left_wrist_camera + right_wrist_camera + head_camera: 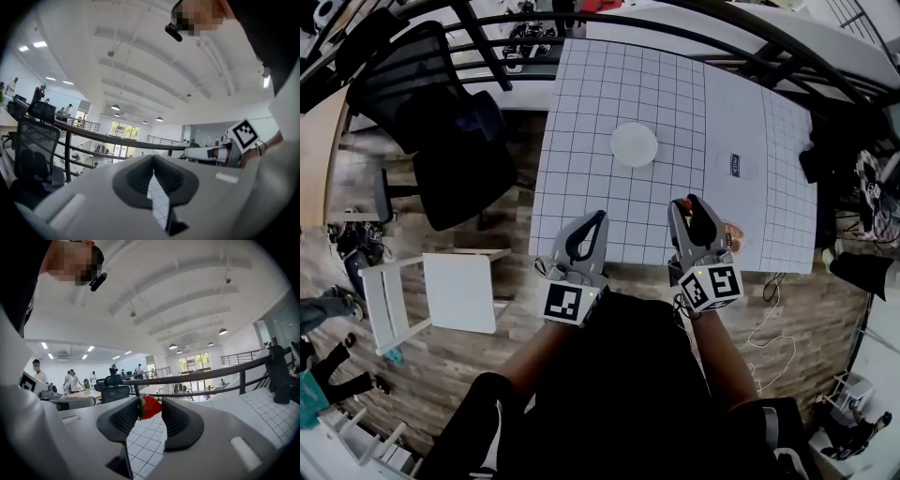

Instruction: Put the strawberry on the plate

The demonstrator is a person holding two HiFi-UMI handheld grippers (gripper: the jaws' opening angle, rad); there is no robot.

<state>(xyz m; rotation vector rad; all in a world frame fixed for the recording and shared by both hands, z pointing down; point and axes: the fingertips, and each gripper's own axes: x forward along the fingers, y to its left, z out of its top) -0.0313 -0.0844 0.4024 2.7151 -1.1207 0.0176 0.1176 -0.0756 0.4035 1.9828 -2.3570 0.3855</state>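
A red strawberry (151, 407) with a green top sits pinched between the tips of my right gripper (150, 403), which is shut on it. In the head view that gripper (687, 202) hovers over the near edge of the white gridded table (581, 141), the strawberry (685, 201) showing red at its tips. The round white plate (634, 144) lies farther back, near the table's middle. My left gripper (600, 217) is held at the near edge to the left, jaws shut with nothing in them; in its own view the left gripper (153, 160) shows its tips meeting.
A black office chair (431, 122) stands left of the table, and a white stool (441, 291) is nearer on the wooden floor. A small orange-brown thing (733, 232) lies by the right gripper. A printed label (741, 164) marks the table's right part.
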